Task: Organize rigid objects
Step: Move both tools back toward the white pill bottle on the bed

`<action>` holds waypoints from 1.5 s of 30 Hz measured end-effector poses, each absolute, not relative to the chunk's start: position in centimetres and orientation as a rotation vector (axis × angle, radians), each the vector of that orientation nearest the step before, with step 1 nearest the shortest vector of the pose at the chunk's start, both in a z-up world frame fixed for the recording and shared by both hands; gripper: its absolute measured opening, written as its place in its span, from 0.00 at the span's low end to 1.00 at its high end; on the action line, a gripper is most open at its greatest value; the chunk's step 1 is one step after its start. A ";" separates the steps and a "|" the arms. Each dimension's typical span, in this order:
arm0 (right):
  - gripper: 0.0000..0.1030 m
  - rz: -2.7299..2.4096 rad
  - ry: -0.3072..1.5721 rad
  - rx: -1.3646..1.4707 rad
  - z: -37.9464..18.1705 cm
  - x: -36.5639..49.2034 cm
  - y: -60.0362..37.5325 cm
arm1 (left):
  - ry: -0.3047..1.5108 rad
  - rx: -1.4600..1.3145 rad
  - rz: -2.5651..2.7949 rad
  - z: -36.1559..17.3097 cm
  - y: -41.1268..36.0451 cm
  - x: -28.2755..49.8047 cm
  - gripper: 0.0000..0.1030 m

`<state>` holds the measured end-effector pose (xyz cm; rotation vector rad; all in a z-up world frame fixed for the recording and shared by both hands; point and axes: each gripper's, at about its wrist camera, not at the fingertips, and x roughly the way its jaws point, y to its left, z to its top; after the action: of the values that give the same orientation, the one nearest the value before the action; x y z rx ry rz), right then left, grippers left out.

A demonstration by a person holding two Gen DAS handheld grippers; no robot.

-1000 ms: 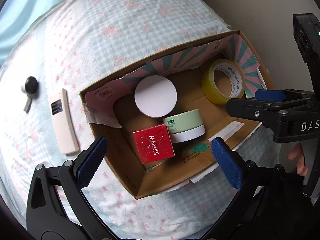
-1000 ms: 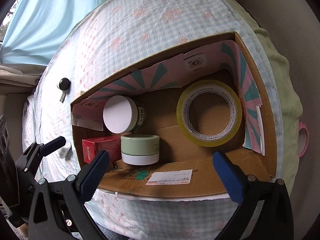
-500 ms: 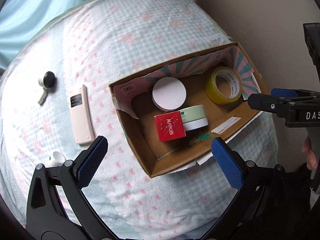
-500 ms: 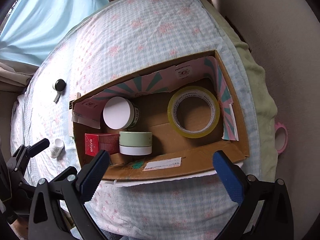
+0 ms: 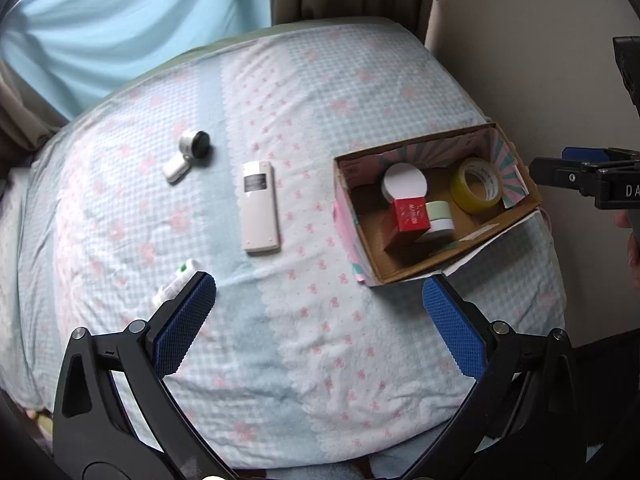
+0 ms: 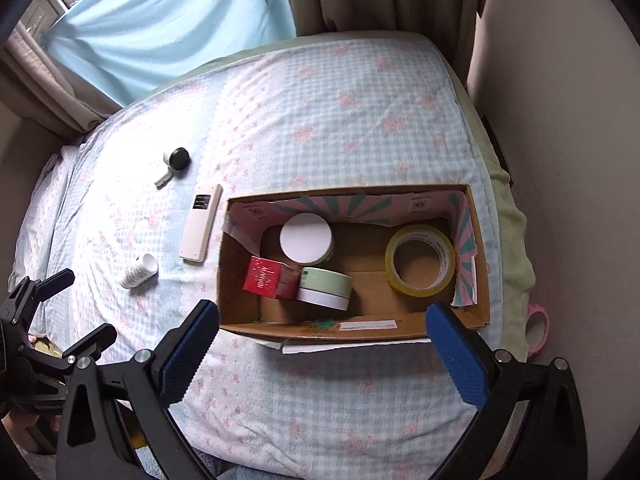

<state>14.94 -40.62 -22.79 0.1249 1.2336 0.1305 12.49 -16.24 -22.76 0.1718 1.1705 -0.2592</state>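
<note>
1. The left gripper [image 5: 319, 307] hangs above the checked, pink-flowered bedspread [image 5: 360, 92] with its blue-padded jaws spread wide and nothing between them.
2. The right gripper [image 6: 322, 341] is equally wide open and empty, poised above the near wall of the open brown cardboard box [image 6: 482, 248].
3. Already inside the box are a white-lidded round jar [image 6: 306, 239], a red printed carton [image 6: 265, 277], a flat pale-green tin [image 6: 325, 288] and a roll of yellow packing tape [image 6: 420, 261].
4. Left out on the bedspread are a long white remote control [image 5: 260, 206] just beside the box, a small white plastic bottle [image 6: 140, 271] lying on its side near the left gripper, and a small round black-and-silver gadget [image 5: 195, 145] with a white tab, farther off.
5. By my judgement the sorting is partly done; the remote or the bottle looks like the next pick.
6. Risks: the bedspread is soft and rumpled, so closing pads may press the flat remote into the fabric or pinch cloth along with it.
7. The bottle is round and lying down, so it could roll away from a grip that lands off-centre.
8. The near corner of the box is crowded, so a careless drop could knock the carton against the tin.
9. A pink tape ring [image 6: 536, 330] sits off the mattress edge beside the wall, easy to overlook.
</note>
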 end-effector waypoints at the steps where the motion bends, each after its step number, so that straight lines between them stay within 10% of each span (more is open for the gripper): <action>1: 1.00 0.144 1.226 0.115 -22.4 14.9 -40.0 | 1.166 0.173 -0.245 -22.4 -15.2 12.0 1.00; 23: 1.00 0.412 1.081 -0.204 -16.4 20.8 -21.3 | 1.141 0.333 -0.270 -22.8 0.1 10.2 1.00; 45: 0.99 0.765 1.281 -0.399 -37.9 43.0 -7.6 | 1.362 0.604 -0.574 -44.7 1.6 20.3 0.98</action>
<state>43.02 -7.62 -37.89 -0.3987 1.2811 0.7647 20.29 1.56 -44.70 0.6036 1.3620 -0.5745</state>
